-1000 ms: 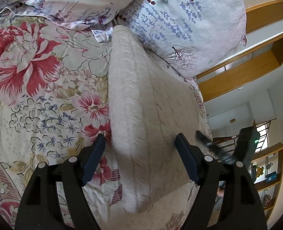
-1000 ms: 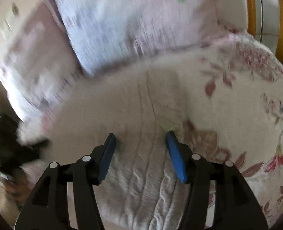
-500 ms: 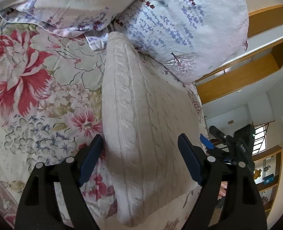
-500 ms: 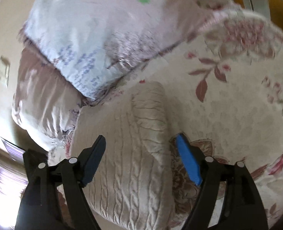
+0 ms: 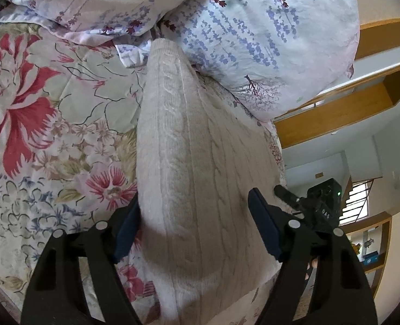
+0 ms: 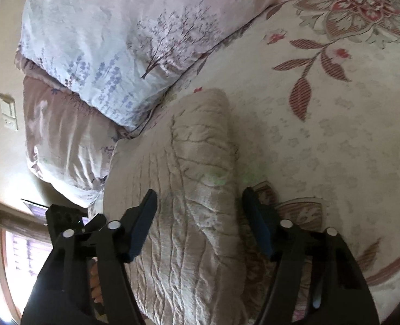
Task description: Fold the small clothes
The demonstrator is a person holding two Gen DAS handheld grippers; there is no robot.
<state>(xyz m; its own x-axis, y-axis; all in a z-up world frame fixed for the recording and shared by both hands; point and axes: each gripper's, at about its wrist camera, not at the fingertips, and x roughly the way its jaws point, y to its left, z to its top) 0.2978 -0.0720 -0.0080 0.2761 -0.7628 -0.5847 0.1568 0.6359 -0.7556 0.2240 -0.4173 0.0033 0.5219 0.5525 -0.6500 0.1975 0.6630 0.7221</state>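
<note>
- Two grippers, left gripper (image 5: 193, 226) and right gripper (image 6: 198, 223), hang spread-jawed, gripping nothing, over a folded cream knit garment (image 5: 189, 157).
- It lies near the bed's (image 5: 37, 140) edge, touching the pillows (image 5: 267, 35).
- Fold appears finished; releasing, likely withdrawal next.

Sweater's (image 5: 200, 162) near end runs off the bottom edge

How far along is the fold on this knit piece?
Done: the cream knit sweater lies doubled into a long strip on the floral bedspread.
In hand: nothing; left gripper and right gripper straddle it, open.
Left: probably a crosswise fold.
</note>
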